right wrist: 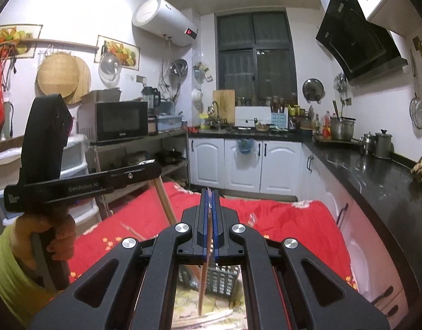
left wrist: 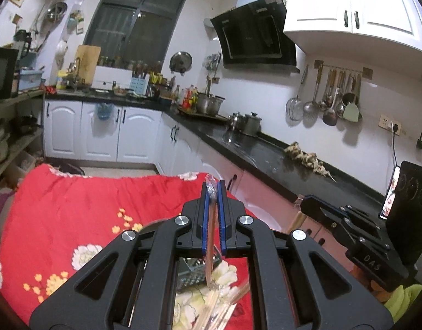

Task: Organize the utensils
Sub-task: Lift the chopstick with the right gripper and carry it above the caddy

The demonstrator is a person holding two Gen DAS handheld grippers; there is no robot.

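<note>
Left wrist view: the left tongs [left wrist: 214,192] are clamped on the clear plastic edge of a packet of chopsticks [left wrist: 211,261]. The packet hangs down between the blue pads toward 6 o'clock, so its weight trails below the grip, above the red floral cloth [left wrist: 73,206] that covers the counter. The wrapper's crimped end sticks out past the tips at 12 o'clock, likely because a thin film is easiest to pinch at its seam. A metal grater [left wrist: 195,271] lies on the cloth beneath the packet. At 3 o'clock the right tongs [left wrist: 300,202] come in from the side, pressed together on what looks like the same wrapper's other edge.

Right wrist view: the right tongs [right wrist: 210,200] are closed on a thin film, with brown sticks running down toward 6 o'clock over a perforated basket [right wrist: 221,277]. At 9 o'clock a hand [right wrist: 55,236] in a yellow-green sleeve grips the left tool, a wooden stick slanting under it. Holding two opposite edges suggests the packet is about to be pulled open, so the chopsticks can be sorted; a tear could scatter them.
</note>
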